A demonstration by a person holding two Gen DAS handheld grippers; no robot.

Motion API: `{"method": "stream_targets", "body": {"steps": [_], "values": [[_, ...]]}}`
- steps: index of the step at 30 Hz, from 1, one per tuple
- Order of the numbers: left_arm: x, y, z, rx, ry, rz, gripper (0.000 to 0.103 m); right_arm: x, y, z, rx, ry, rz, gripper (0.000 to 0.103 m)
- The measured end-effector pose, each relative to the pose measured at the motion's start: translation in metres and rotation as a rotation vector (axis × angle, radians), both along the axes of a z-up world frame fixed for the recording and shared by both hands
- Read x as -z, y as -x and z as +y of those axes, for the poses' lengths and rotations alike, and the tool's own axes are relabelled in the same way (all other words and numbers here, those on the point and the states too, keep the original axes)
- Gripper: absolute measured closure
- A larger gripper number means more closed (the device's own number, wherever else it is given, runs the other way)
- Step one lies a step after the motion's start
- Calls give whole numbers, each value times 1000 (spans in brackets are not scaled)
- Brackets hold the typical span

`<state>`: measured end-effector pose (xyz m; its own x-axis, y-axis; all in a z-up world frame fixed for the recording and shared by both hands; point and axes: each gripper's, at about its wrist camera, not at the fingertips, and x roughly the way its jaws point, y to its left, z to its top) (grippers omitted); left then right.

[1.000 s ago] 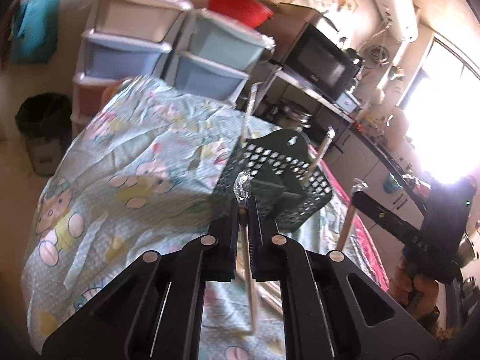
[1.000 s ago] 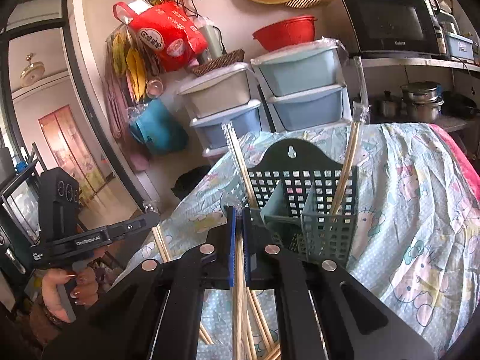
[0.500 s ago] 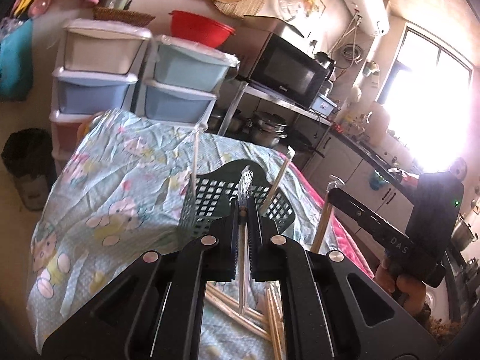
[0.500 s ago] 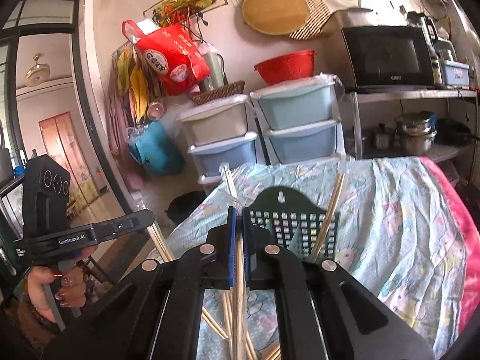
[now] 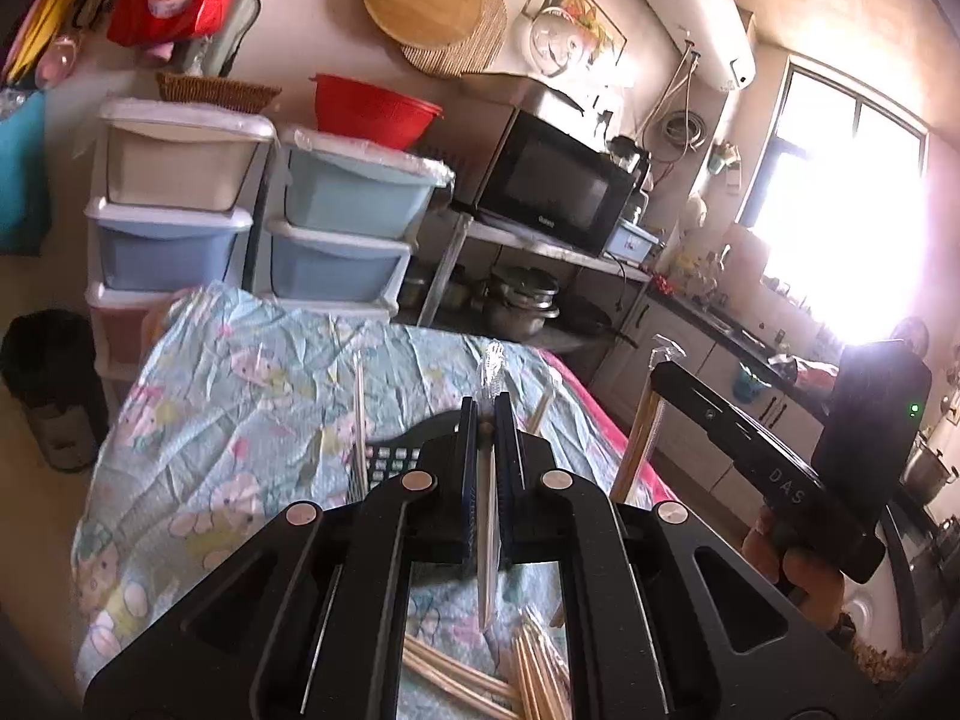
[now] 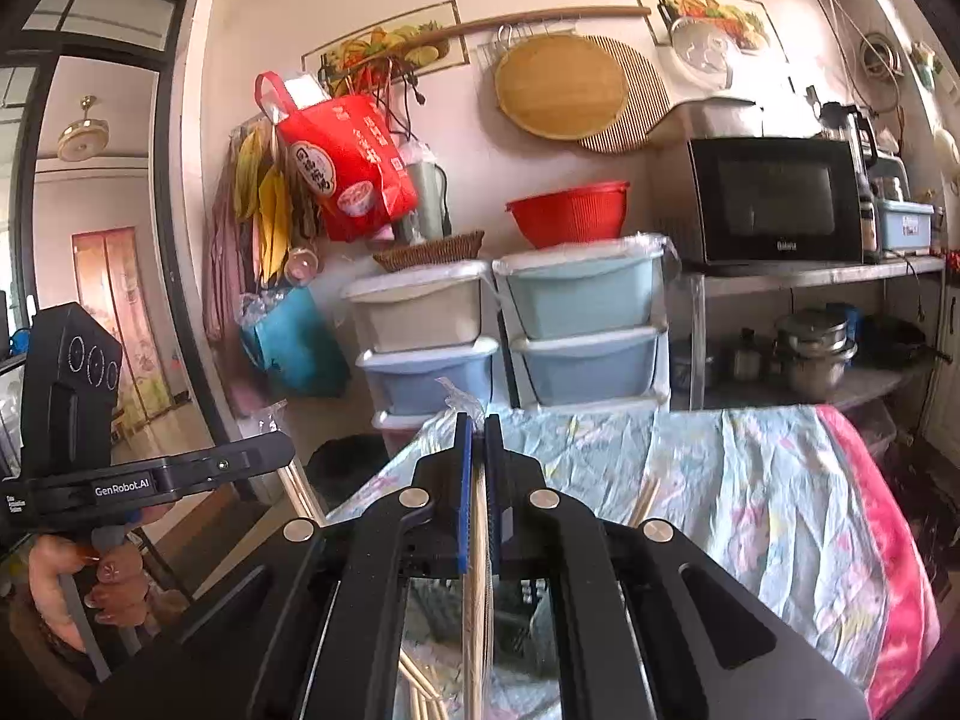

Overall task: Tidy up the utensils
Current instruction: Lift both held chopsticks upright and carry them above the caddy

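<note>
My left gripper (image 5: 486, 414) is shut on a pair of chopsticks in a clear wrapper (image 5: 489, 516), held upright above the table. Behind its fingers shows a bit of the dark perforated utensil holder (image 5: 390, 462), with chopsticks (image 5: 359, 414) standing in it. My right gripper (image 6: 478, 426) is shut on another wrapped pair of wooden chopsticks (image 6: 477, 570). In the left wrist view the right gripper (image 5: 663, 369) hangs to the right of the holder. The left gripper (image 6: 279, 450) appears at the left of the right wrist view. Several loose chopsticks (image 5: 468, 678) lie on the cloth.
The table wears a light blue flowered cloth (image 5: 240, 390) with a pink edge (image 6: 882, 528). Stacked plastic drawers (image 5: 336, 228) stand behind it, with a black bin (image 5: 48, 372) on the floor to the left. A shelf carries a microwave (image 6: 780, 204) and pots (image 6: 816, 348).
Both grippers have risen with their chopsticks. The holder has sunk in both views and is now mostly hidden behind the fingers.
</note>
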<state>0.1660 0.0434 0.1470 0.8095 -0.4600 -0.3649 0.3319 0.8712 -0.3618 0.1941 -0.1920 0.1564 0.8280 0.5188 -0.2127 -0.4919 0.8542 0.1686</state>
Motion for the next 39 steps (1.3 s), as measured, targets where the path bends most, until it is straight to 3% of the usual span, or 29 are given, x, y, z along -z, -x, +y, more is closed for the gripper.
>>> {"method": "stream_targets", "body": {"steps": [13, 22, 30, 39], "values": [[-51, -23, 3, -65, -61, -107, 100, -49, -23, 11, 3, -31, -145, 99], [-59, -41, 10, -119, -90, -131, 100, -71, -40, 19, 25, -41, -236, 99], [-40, -56, 14, -139, -92, -112, 100, -49, -48, 25, 50, -13, -281, 99], [-8, -65, 13, -149, -95, -82, 100, -17, -57, 32, 77, 8, -261, 99]]}}
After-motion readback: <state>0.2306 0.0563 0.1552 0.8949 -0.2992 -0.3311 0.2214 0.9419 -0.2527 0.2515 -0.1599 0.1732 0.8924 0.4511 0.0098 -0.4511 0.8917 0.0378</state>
